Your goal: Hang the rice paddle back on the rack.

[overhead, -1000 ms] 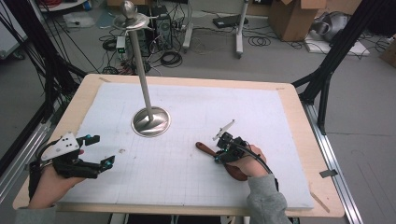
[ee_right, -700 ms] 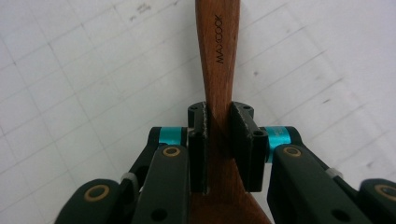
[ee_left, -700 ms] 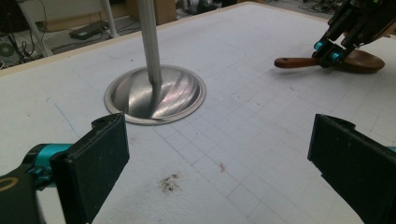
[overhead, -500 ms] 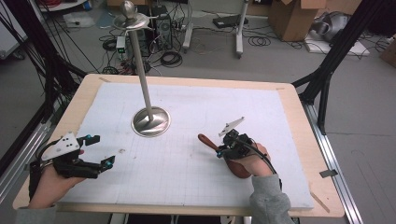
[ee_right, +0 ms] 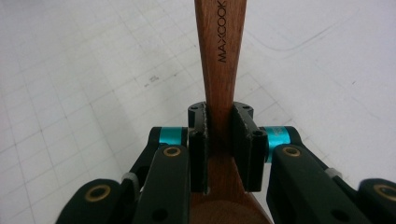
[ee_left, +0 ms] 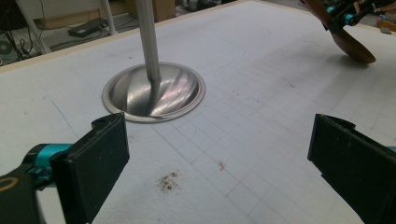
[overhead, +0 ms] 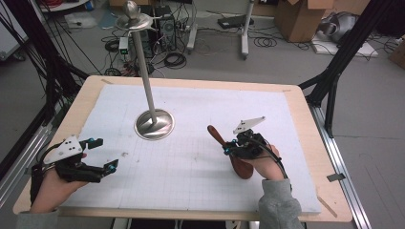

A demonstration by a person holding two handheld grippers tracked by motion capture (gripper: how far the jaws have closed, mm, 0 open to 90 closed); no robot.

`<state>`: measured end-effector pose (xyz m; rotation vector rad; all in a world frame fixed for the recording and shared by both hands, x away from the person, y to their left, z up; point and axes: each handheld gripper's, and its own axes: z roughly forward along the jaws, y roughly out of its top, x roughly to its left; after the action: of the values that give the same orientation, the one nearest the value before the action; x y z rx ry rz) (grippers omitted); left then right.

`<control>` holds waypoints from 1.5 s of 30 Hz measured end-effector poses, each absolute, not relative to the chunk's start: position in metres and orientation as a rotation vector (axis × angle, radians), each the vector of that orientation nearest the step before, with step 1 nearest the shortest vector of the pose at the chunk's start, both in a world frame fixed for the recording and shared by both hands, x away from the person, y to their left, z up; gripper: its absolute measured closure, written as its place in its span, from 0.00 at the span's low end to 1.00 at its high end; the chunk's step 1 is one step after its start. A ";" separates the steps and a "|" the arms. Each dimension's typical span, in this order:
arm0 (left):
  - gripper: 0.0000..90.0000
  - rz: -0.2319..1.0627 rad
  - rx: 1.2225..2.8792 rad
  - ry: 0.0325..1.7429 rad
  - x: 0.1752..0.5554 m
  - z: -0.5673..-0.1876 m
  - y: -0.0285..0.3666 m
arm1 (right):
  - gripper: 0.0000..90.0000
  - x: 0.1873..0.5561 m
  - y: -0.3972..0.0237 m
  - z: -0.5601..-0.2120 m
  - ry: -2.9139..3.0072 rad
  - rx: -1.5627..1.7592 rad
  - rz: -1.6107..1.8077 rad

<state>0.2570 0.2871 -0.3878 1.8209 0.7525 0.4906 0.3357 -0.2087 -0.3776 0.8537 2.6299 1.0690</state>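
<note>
Light, stiff and smooth, the wooden spoon (overhead: 229,151) is clenched at its narrow neck by the right tool (ee_right: 219,140), tilted above the counter (overhead: 191,157), while the left tool (overhead: 102,153) rests released.

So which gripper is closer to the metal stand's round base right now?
Left. The left gripper sits open on the mat just in front of the stand base; the right gripper, clamped on the wooden spoon, is farther off to its right.
</note>
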 end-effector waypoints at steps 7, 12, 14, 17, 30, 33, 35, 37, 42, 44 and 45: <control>0.06 0.489 1.821 0.754 0.257 -0.388 0.287 | 0.86 0.331 -0.213 -0.368 2.584 0.824 1.176; 0.07 0.486 1.825 0.757 0.257 -0.389 0.287 | 0.86 0.328 -0.215 -0.361 2.545 0.796 1.217; 0.07 0.486 1.824 0.755 0.257 -0.389 0.287 | 0.86 0.327 -0.215 -0.361 2.533 0.790 1.216; 0.07 0.488 1.820 0.757 0.257 -0.388 0.287 | 0.86 0.326 -0.216 -0.358 2.514 0.785 1.246; 0.07 0.485 1.821 0.761 0.257 -0.389 0.288 | 0.86 0.311 -0.223 -0.334 2.372 0.742 1.376; 0.07 0.482 1.823 0.760 0.257 -0.389 0.287 | 0.86 0.307 -0.222 -0.330 2.359 0.724 1.386; 0.07 0.481 1.823 0.758 0.258 -0.389 0.288 | 0.86 0.307 -0.220 -0.329 2.354 0.714 1.394; 0.06 0.485 1.819 0.759 0.258 -0.388 0.290 | 0.86 0.307 -0.219 -0.329 2.351 0.718 1.398; 0.07 0.502 1.800 0.779 0.257 -0.386 0.296 | 0.86 0.307 -0.216 -0.330 2.334 0.716 1.414; 0.07 0.500 1.804 0.775 0.257 -0.387 0.296 | 0.86 0.309 -0.217 -0.329 2.320 0.717 1.437; 0.06 0.499 1.807 0.773 0.258 -0.387 0.296 | 0.86 0.310 -0.216 -0.329 2.310 0.729 1.437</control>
<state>0.2578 0.2958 -0.3867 1.8068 0.7733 0.4989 0.3103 -0.2163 -0.3288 0.7287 2.3102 1.4370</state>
